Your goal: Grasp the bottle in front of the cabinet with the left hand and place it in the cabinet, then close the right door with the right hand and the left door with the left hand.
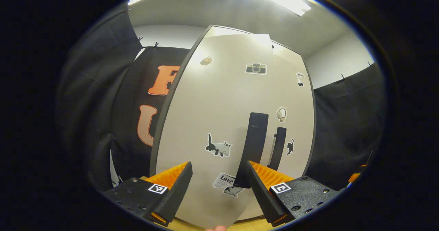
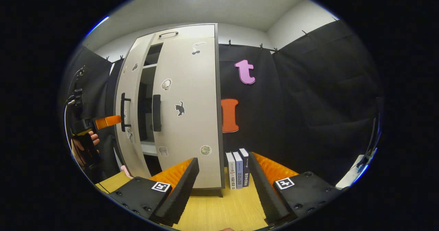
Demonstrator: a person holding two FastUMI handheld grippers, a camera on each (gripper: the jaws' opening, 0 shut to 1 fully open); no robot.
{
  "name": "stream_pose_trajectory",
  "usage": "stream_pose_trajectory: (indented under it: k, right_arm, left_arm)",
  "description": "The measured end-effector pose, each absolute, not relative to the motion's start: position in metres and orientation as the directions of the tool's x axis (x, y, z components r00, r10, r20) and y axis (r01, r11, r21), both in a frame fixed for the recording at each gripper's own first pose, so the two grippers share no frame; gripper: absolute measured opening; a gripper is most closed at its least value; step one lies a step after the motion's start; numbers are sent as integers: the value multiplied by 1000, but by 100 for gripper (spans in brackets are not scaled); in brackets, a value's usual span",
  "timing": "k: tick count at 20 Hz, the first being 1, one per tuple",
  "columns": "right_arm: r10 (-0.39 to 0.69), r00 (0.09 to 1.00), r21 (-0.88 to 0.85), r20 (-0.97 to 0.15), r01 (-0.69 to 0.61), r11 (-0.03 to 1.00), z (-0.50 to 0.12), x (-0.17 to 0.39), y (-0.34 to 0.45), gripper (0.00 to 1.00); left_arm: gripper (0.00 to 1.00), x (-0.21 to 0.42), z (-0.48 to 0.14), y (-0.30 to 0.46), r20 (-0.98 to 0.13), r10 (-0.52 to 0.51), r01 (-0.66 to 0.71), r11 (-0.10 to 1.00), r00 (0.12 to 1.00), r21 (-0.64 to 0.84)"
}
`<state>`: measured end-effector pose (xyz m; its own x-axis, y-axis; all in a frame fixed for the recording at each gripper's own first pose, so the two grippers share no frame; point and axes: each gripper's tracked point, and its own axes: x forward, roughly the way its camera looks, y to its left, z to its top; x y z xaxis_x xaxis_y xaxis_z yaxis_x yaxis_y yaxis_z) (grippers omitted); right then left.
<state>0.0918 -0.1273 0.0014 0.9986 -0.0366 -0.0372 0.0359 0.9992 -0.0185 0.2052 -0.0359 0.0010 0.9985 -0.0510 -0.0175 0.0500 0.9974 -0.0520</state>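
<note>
The pale cabinet stands on a wooden table. In the left gripper view its left door [image 1: 212, 107], covered in stickers, is very close in front of my left gripper [image 1: 219, 186], which is open; the door's black handle [image 1: 255, 145] rises just above the right finger. The right door [image 1: 293, 104] and its handle [image 1: 278, 148] lie behind. In the right gripper view the right door [image 2: 187, 114] looks shut and the left door [image 2: 132, 121] stands ajar, with dark shelves [image 2: 147, 87] in the gap. The left gripper [image 2: 115, 120], held by a hand [image 2: 80, 152], reaches the left door's handle [image 2: 122, 112]. My right gripper [image 2: 223, 186] is open, back from the cabinet.
Three upright books [image 2: 238, 169] stand on the wooden tabletop [image 2: 219, 207] against the cabinet's right side. Black cloth walls close in behind and on both sides. A cable [image 2: 67, 107] hangs by the left hand.
</note>
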Motion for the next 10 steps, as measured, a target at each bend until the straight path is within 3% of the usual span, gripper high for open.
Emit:
stream_pose_trajectory:
  k: [10]
  right_arm:
    - [-50,998,-21,-44,49,999,-2,86,-132,95]
  left_arm:
    - [93,247,-13,-57,-14,-63,63,998,998,-28]
